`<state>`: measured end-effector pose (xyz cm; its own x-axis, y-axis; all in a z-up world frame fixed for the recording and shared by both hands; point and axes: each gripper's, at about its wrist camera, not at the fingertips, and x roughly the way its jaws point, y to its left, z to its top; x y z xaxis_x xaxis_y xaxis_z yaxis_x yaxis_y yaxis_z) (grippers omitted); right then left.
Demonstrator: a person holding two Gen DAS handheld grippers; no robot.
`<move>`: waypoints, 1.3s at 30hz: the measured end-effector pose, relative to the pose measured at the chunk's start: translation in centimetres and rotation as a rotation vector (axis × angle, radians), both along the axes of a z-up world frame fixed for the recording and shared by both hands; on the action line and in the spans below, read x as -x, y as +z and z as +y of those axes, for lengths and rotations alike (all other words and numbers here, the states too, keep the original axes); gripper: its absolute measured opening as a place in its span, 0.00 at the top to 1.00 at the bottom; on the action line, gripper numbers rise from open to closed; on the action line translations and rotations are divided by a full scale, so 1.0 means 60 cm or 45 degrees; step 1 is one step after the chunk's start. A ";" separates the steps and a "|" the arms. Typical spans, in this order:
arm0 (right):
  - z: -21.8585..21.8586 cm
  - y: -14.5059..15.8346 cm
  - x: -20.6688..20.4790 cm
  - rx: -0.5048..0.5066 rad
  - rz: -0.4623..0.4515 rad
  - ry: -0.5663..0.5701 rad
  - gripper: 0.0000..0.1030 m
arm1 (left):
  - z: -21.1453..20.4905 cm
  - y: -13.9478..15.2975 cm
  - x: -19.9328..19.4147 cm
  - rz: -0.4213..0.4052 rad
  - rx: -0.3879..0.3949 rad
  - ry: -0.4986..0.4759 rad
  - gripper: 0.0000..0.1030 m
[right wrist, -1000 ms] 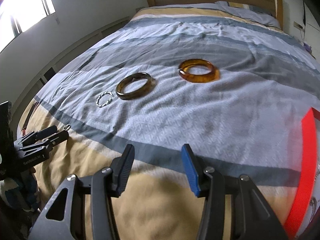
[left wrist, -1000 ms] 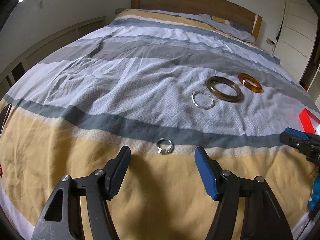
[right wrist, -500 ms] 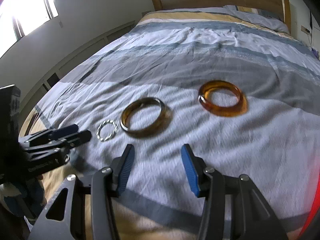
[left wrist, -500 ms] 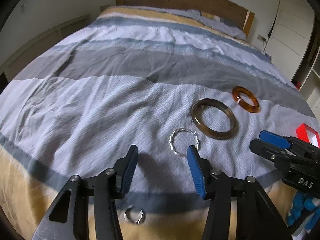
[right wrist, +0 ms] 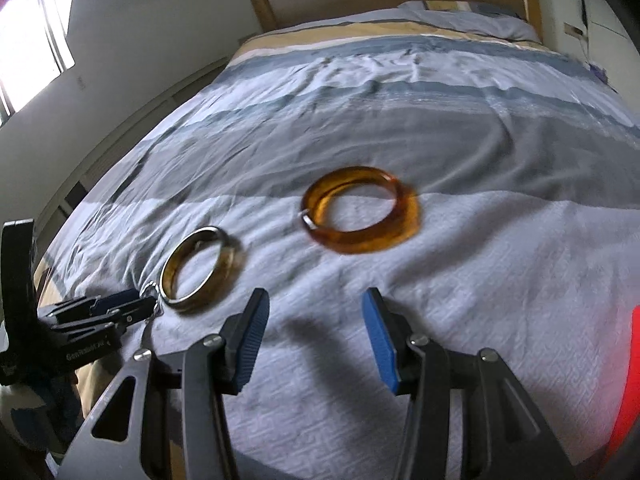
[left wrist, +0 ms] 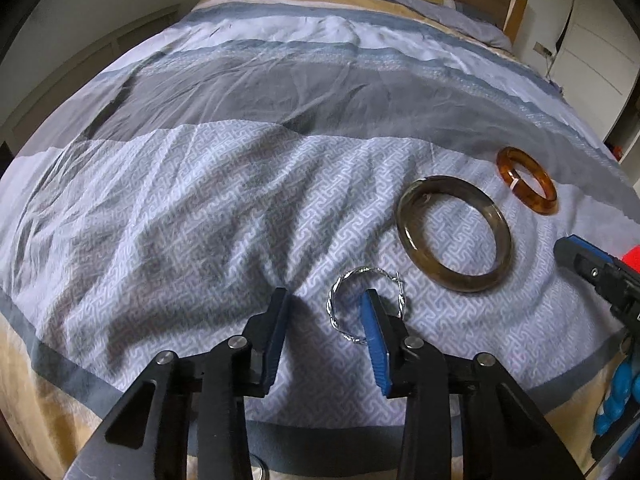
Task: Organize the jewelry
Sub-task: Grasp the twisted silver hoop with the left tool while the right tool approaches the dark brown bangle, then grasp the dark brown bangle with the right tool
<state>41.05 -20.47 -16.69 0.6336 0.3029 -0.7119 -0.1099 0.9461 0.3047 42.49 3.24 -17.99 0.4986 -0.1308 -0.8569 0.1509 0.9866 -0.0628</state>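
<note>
The left gripper point(left wrist: 326, 310) hangs low over the bed point(left wrist: 208, 200), its jaws closing around the near side of a twisted silver hoop point(left wrist: 362, 306) that lies flat on the cover; the right pad covers part of the hoop, and no pinch shows yet. Just beside the hoop lies a brown bangle point(left wrist: 454, 234), then an amber bangle point(left wrist: 526, 180). The right gripper point(right wrist: 314, 318) hovers with jaws spread and empty, near the amber bangle.
</note>
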 end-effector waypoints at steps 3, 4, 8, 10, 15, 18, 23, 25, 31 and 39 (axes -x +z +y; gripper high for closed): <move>-0.001 0.000 -0.004 -0.001 -0.003 -0.001 0.55 | -0.003 -0.001 -0.003 -0.002 -0.010 -0.001 0.73; 0.001 0.000 -0.005 0.000 -0.004 0.003 0.55 | -0.005 -0.001 -0.003 -0.005 -0.011 -0.001 0.78; 0.013 -0.001 -0.006 -0.011 -0.004 0.029 0.55 | -0.007 -0.002 -0.006 -0.012 -0.017 -0.001 0.93; 0.025 -0.001 -0.008 -0.018 -0.005 0.053 0.55 | -0.008 -0.001 -0.008 -0.019 -0.020 -0.005 0.94; 0.064 0.000 -0.016 -0.035 -0.005 0.120 0.55 | 0.001 0.007 -0.002 -0.057 -0.012 0.009 0.94; 0.091 -0.001 -0.026 -0.035 -0.006 0.159 0.55 | 0.012 0.014 0.002 -0.077 0.009 0.030 0.94; 0.125 -0.011 -0.048 -0.017 0.016 0.179 0.75 | 0.038 0.021 0.007 -0.093 0.039 0.066 0.94; 0.131 -0.022 -0.061 -0.016 0.048 0.153 0.81 | 0.046 0.021 0.009 -0.094 0.045 0.079 0.94; 0.124 -0.027 -0.062 0.000 0.087 0.109 0.92 | 0.053 0.030 0.020 -0.101 0.049 0.102 0.94; 0.093 0.036 0.030 0.091 -0.053 0.115 0.93 | 0.040 0.071 0.062 -0.141 0.060 0.081 0.94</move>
<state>39.24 -14.90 -14.52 0.6355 0.3095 -0.7074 -0.2070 0.9509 0.2301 38.80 5.67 -13.71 0.5981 -0.1345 -0.7900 0.0967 0.9907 -0.0955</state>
